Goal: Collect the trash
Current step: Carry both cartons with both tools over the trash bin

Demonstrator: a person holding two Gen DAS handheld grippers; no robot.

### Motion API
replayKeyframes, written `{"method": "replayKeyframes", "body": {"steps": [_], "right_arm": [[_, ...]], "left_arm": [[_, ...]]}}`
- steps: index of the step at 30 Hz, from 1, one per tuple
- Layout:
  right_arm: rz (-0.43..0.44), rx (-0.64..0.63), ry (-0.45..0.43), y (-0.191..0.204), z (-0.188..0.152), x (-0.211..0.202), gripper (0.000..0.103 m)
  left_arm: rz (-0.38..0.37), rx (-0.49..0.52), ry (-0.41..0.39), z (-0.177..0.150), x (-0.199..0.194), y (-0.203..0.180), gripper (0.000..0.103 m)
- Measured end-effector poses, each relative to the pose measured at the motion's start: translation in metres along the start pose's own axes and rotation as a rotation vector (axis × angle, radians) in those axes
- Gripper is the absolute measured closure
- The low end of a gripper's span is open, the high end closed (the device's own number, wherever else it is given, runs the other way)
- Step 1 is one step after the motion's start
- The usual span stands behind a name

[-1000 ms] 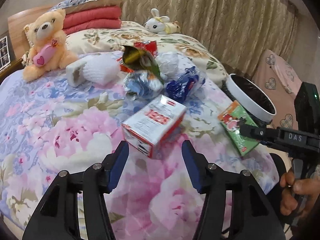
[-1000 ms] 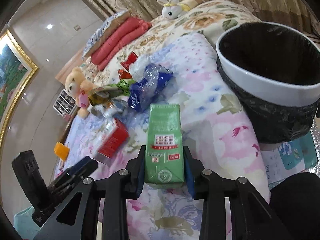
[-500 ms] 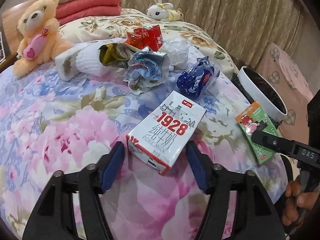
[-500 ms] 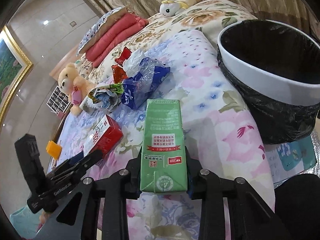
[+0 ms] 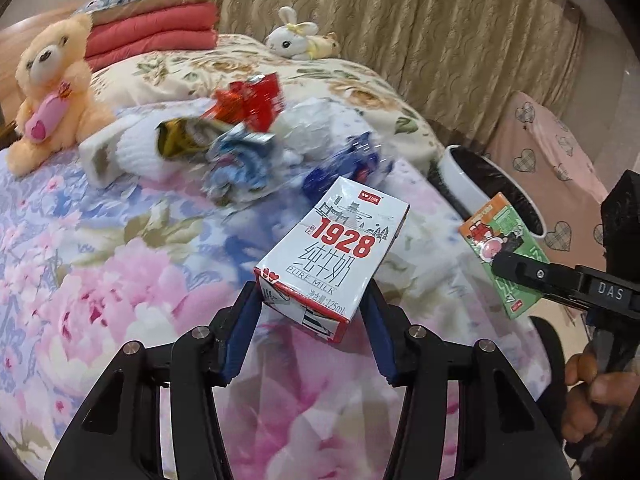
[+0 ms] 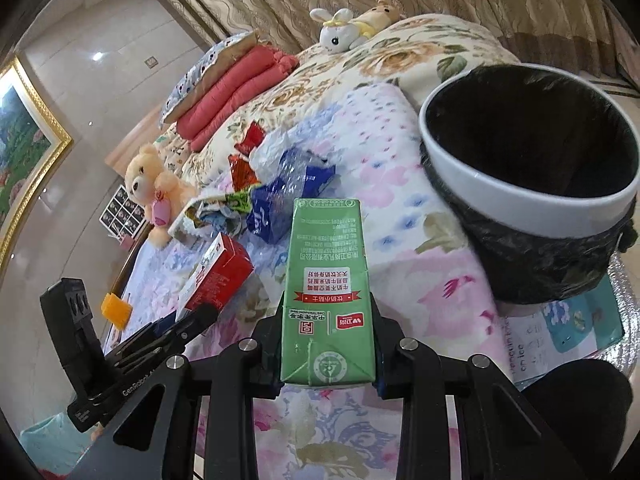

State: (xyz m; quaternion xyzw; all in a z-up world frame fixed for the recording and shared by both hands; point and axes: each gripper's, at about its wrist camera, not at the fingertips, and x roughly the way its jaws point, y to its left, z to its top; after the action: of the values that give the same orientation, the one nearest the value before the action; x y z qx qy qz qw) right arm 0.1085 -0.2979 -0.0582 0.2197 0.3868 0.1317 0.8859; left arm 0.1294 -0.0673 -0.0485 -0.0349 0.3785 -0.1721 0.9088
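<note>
Cartons (image 5: pixel 332 256) (image 6: pixel 327 292) gripped near bed edge, beside bin (image 6: pixel 520 204).

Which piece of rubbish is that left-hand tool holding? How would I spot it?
Start at the flowered bedspread, near the black-lined bin. There the left gripper pinches a white milk carton. Unlike the green carton beside it, it reads 1928 in big red digits.

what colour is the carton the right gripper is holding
Green, with a red band and white print on its label; the green carton shows best in the right wrist view.
</note>
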Motion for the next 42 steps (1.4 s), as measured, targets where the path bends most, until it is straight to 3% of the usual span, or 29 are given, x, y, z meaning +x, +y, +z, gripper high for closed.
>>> {"method": "replayKeyframes", "body": {"steps": [17, 42], "right_arm": [[-0.087, 0.067, -0.109, -0.053, 0.033, -0.050, 0.071], [-0.175, 0.125, -0.129, -0.125, 0.089, -0.055, 0.071]], "left_arm": [[-0.123, 0.127, -0.020, 0.041, 0.018, -0.082, 0.053], [-0.170, 0.249, 0.036, 0.086, 0.078, -0.166, 0.053]]}}
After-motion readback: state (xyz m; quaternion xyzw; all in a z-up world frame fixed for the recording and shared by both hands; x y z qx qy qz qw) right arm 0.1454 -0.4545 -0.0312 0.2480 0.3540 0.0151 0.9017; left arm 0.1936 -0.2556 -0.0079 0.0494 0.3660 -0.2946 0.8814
